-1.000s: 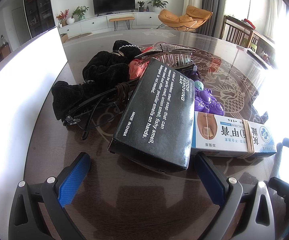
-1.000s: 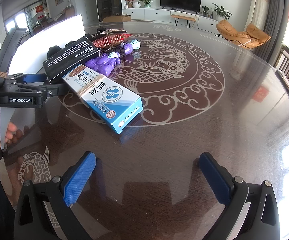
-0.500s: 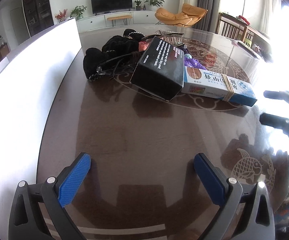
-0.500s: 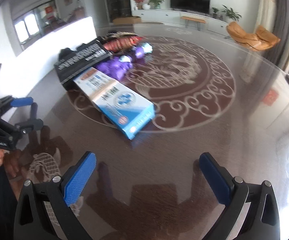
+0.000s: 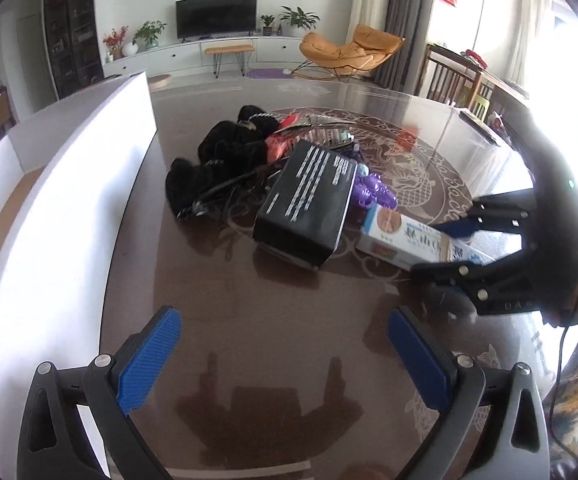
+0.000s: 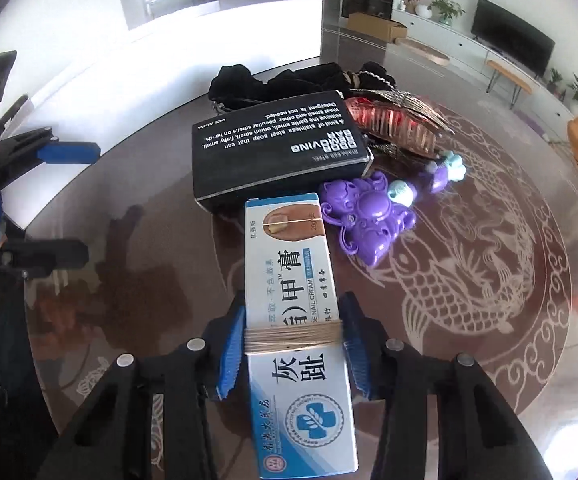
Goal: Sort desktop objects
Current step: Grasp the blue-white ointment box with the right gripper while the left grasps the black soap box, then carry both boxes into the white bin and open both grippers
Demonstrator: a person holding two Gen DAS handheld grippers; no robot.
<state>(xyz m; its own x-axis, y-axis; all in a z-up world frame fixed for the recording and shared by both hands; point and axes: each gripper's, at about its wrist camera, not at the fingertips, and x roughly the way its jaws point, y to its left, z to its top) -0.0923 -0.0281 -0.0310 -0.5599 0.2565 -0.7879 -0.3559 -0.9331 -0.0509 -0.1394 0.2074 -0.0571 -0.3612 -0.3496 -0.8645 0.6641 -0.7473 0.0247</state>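
White board (image 5: 69, 208) stands upright along the left edge of the dark glossy table (image 5: 249, 320), and the left gripper (image 5: 285, 360) hovers low over the near part of that table with its 2 blue pads spread wide and nothing between them. Toward the middle of the table, just right of the board, lies a heap of black fabric (image 5: 225, 152) with thin dark straps trailing from it. Against its right side a black soap box (image 6: 277, 144) printed with white lettering rests tilted, one end propped on the clutter behind it. Behind that box sits a reddish comb-like hair clip (image 6: 393, 124). Next to the right, a purple plastic toy (image 6: 369, 216) with pale teal knobs lies on the table's ornamental fish pattern, touching the far corner of the nail cream box (image 6: 293, 304). That blue-and-white carton, wrapped by 1 tan rubber band (image 6: 293, 334), points away from the camera with its far end meeting the black soap box. The right gripper (image 6: 293, 344) is closed narrowly on the carton, its blue pads pressed to both long sides at the banded section, near the table's front edge.
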